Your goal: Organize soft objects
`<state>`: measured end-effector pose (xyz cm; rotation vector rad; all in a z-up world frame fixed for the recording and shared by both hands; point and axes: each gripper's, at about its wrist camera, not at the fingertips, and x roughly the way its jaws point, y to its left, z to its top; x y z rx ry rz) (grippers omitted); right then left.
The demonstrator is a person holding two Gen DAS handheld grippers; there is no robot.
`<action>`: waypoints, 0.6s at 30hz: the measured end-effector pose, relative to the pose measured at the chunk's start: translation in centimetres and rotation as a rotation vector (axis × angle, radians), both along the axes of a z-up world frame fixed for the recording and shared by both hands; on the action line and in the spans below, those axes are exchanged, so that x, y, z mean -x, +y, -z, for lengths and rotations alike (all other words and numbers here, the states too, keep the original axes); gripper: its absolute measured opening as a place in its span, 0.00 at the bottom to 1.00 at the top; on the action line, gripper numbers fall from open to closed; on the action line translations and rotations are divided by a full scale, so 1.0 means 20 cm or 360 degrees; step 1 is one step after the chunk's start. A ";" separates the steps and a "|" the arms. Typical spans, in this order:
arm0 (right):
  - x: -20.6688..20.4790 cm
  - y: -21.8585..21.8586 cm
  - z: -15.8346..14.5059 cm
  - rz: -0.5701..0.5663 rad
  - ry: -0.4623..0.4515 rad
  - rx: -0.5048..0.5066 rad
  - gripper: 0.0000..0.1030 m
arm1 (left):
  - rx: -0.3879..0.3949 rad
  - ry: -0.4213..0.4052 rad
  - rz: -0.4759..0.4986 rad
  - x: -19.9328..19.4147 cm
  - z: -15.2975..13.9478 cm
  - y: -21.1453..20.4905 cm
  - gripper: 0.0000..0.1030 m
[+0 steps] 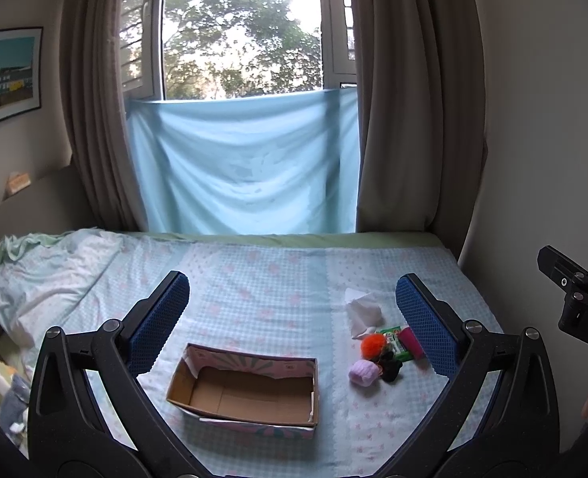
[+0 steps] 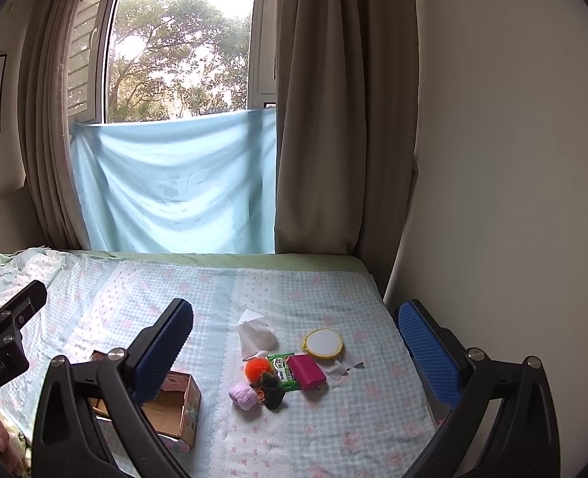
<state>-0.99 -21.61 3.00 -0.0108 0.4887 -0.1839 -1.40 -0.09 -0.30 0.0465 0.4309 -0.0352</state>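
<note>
An open, empty cardboard box (image 1: 250,392) lies on the bed; it also shows in the right wrist view (image 2: 174,402). Right of it is a small pile: an orange pompom (image 2: 257,368), a lilac yarn roll (image 2: 244,396), a black scrunchie (image 2: 272,390), a green packet (image 2: 284,370), a magenta pouch (image 2: 305,370), a white tissue (image 2: 256,334) and a round yellow-rimmed mirror (image 2: 322,343). My left gripper (image 1: 292,324) is open and empty above the box. My right gripper (image 2: 295,352) is open and empty above the pile.
The bed has a blue checked sheet (image 1: 262,279) with a crumpled quilt (image 1: 42,275) at the left. Brown curtains (image 2: 333,119) and a blue cloth (image 1: 246,163) hang at the window behind. A wall (image 2: 513,159) borders the bed's right side.
</note>
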 end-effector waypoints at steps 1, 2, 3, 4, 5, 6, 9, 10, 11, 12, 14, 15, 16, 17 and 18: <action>0.00 0.00 0.00 0.0000 -0.0004 0.0001 1.00 | -0.0002 0.0001 0.0000 0.00 0.00 0.00 1.00; 0.00 0.00 0.00 -0.0001 -0.0006 0.0001 1.00 | -0.0004 -0.0001 -0.0003 0.00 0.00 0.00 1.00; 0.00 0.00 0.00 -0.0004 -0.0005 -0.0001 1.00 | -0.0004 -0.0002 -0.0004 0.00 -0.01 0.01 1.00; 0.00 -0.01 0.01 -0.0006 -0.0005 -0.0004 1.00 | -0.0001 -0.0002 -0.0003 0.00 -0.01 0.01 1.00; 0.00 -0.01 0.01 -0.0006 -0.0007 -0.0005 1.00 | -0.0002 -0.0003 -0.0004 0.00 -0.01 0.01 1.00; 0.00 -0.01 0.01 -0.0007 -0.0008 -0.0006 1.00 | -0.0002 -0.0003 -0.0005 0.00 -0.01 0.01 1.00; -0.01 -0.01 0.01 -0.0007 -0.0011 -0.0006 1.00 | 0.0000 -0.0004 -0.0006 0.00 -0.01 0.01 1.00; 0.00 -0.01 0.01 -0.0008 -0.0011 -0.0007 1.00 | -0.0001 -0.0005 -0.0008 0.00 -0.01 0.01 1.00; 0.00 -0.01 0.01 -0.0008 -0.0010 -0.0008 1.00 | -0.0001 -0.0005 -0.0006 0.00 -0.01 0.01 1.00; 0.00 -0.01 0.01 -0.0007 -0.0011 -0.0006 1.00 | 0.0000 -0.0005 -0.0004 -0.01 -0.01 0.01 1.00; 0.00 -0.01 0.01 -0.0006 -0.0011 -0.0003 1.00 | -0.0001 -0.0005 -0.0006 -0.01 -0.01 0.02 1.00; 0.00 -0.01 0.01 -0.0006 -0.0011 -0.0005 1.00 | 0.0000 -0.0004 -0.0005 -0.01 -0.01 0.01 1.00; 0.00 -0.01 0.01 -0.0007 -0.0012 -0.0007 1.00 | 0.0001 0.0000 -0.0003 -0.01 -0.01 0.02 1.00; 0.00 -0.01 0.01 -0.0006 -0.0011 -0.0009 1.00 | 0.0002 0.0009 0.0000 -0.01 -0.01 0.02 1.00; -0.01 -0.01 0.01 -0.0003 -0.0007 -0.0012 1.00 | 0.0003 0.0023 0.0004 -0.03 -0.02 0.03 1.00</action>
